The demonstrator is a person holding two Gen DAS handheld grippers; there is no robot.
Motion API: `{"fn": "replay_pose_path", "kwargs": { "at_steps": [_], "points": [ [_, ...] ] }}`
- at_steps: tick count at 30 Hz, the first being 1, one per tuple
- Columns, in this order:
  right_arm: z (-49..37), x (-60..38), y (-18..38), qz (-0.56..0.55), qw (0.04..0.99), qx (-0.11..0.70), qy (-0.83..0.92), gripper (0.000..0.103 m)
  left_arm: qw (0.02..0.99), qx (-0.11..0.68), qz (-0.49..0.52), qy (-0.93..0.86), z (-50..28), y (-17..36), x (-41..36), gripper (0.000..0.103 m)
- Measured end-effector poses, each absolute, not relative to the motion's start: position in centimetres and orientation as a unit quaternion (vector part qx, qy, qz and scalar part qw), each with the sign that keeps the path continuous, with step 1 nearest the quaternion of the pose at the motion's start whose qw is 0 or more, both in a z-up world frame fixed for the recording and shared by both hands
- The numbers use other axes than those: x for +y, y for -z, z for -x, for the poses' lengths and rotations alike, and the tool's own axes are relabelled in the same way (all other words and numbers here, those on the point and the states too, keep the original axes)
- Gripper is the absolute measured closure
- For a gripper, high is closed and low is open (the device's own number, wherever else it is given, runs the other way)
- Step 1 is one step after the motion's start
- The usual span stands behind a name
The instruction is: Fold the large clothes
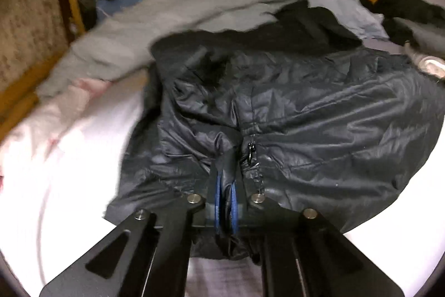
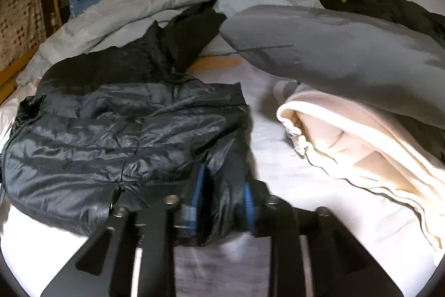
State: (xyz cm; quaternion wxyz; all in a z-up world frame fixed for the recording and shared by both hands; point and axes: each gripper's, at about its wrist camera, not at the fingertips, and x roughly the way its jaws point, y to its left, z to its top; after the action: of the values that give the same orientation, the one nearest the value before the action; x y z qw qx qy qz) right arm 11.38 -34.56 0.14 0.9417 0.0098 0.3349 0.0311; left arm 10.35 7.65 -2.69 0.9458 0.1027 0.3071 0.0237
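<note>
While the left gripper (image 1: 225,180) pinches a fold of the shiny quilted black jacket (image 1: 278,107) beside its zipper (image 1: 251,151), the right gripper (image 2: 221,195) sits part-spread around a puffy hem fold; jacket lies crumpled at the near edge of the white bed (image 2: 278,157); cream fleece (image 2: 347,135) just beside.

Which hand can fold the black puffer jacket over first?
Probably left: the left gripper is pinched shut on the black puffer jacket near its zipper. The right gripper has fabric loosely between parted jaws.
</note>
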Motion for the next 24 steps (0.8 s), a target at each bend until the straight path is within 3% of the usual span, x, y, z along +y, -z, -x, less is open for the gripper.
{"fn": "replay_pose_path", "kwargs": {
  "at_steps": [1,3,5,7,10,13,15,17,19,24],
  "points": [
    [-11.1,-34.6,-0.5,-0.009,0.945,0.324,-0.029,0.050,0.951,0.292,-0.094,-0.037,-9.6,2.0,7.9,0.098],
    [-10.3,-34.5,-1.2,-0.009,0.953,0.303,-0.029,0.040,0.963,0.261,-0.052,-0.049,-7.6,0.2,9.2,0.098],
    [-9.7,-34.5,-1.9,-0.018,0.957,0.288,-0.041,0.039,0.970,0.232,-0.018,-0.068,-5.7,-1.7,10.5,0.098],
    [-9.8,-34.5,-2.0,-0.035,0.956,0.285,-0.056,0.021,0.969,0.219,-0.002,-0.112,-4.9,-3.0,12.0,0.098],
    [-10.1,-34.1,-1.7,-0.052,0.952,0.291,-0.074,0.016,0.952,0.260,0.036,-0.155,-5.3,-1.6,15.3,0.096],
    [-10.6,-32.9,-1.4,-0.049,0.946,0.305,-0.094,0.016,0.936,0.327,0.092,-0.093,-6.8,0.7,17.5,0.082],
    [-10.7,-32.0,-1.6,-0.041,0.946,0.302,-0.105,0.016,0.943,0.304,0.109,-0.079,-6.6,0.2,17.6,0.060],
    [-10.7,-31.3,-1.8,-0.039,0.945,0.301,-0.126,0.016,0.958,0.260,0.096,-0.072,-6.2,-1.3,17.0,0.027],
    [-10.9,-30.6,-1.8,-0.034,0.943,0.305,-0.132,0.016,0.966,0.244,0.064,-0.062,-7.0,-2.8,16.4,0.023],
    [-13.5,-29.1,0.8,-0.016,0.919,0.372,-0.131,0.016,0.953,0.296,-0.020,-0.060,-13.2,-2.3,15.9,0.021]
  ]
}}
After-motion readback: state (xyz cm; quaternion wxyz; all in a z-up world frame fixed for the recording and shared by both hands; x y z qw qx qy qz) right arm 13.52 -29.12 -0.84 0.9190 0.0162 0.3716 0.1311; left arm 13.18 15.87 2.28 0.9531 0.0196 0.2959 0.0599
